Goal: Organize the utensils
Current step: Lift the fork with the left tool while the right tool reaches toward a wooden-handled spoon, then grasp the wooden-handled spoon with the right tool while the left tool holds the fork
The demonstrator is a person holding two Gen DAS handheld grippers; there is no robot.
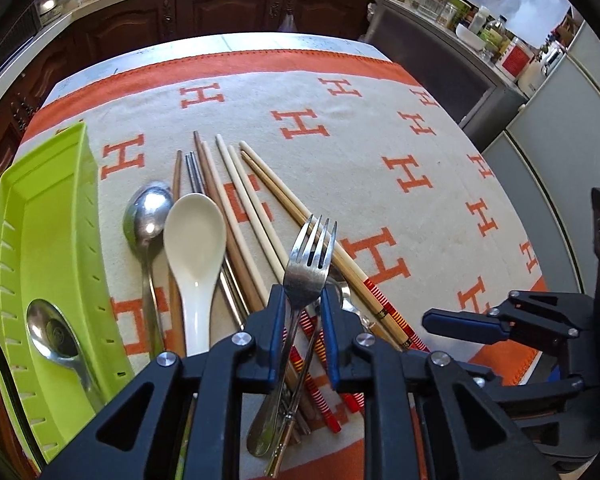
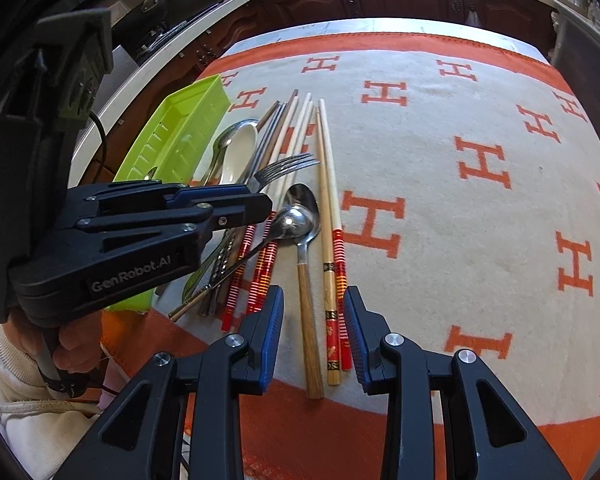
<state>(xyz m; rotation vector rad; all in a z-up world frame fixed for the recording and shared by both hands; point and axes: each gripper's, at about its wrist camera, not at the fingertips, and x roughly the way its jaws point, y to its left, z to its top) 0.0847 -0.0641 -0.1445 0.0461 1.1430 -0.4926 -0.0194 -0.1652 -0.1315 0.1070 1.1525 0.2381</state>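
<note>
Clamped between the blue-padded fingers of the left gripper (image 1: 300, 304) is a silver metal fork (image 1: 306, 264), held at its neck with the tines projecting beyond the fingertips and the handle running back under the gripper body. Beneath the fork, a mixed pile of utensils is spread on a beige cloth with orange H letters and an orange border (image 1: 420, 168). Just left of the left fingers a white ceramic soup spoon (image 1: 194, 240) is seen bowl-up, with a silver metal spoon (image 1: 146, 216) beside it. Pale wooden chopsticks with red-striped ends (image 1: 256, 216) fan out ahead of the fingertips. Farther left, a lime-green slotted plastic tray (image 1: 48, 216) is set on the cloth's edge, and a second silver spoon (image 1: 54, 334) lies inside it.

The right gripper (image 2: 314, 332) is held with its fingers apart and nothing between the pads. Between and ahead of them a wooden-handled metal spoon (image 2: 306, 240) and a pair of red-and-gold decorated chopsticks (image 2: 334, 248) lie on the cloth. Dark wooden cabinets (image 1: 220, 8) are visible beyond the table.
</note>
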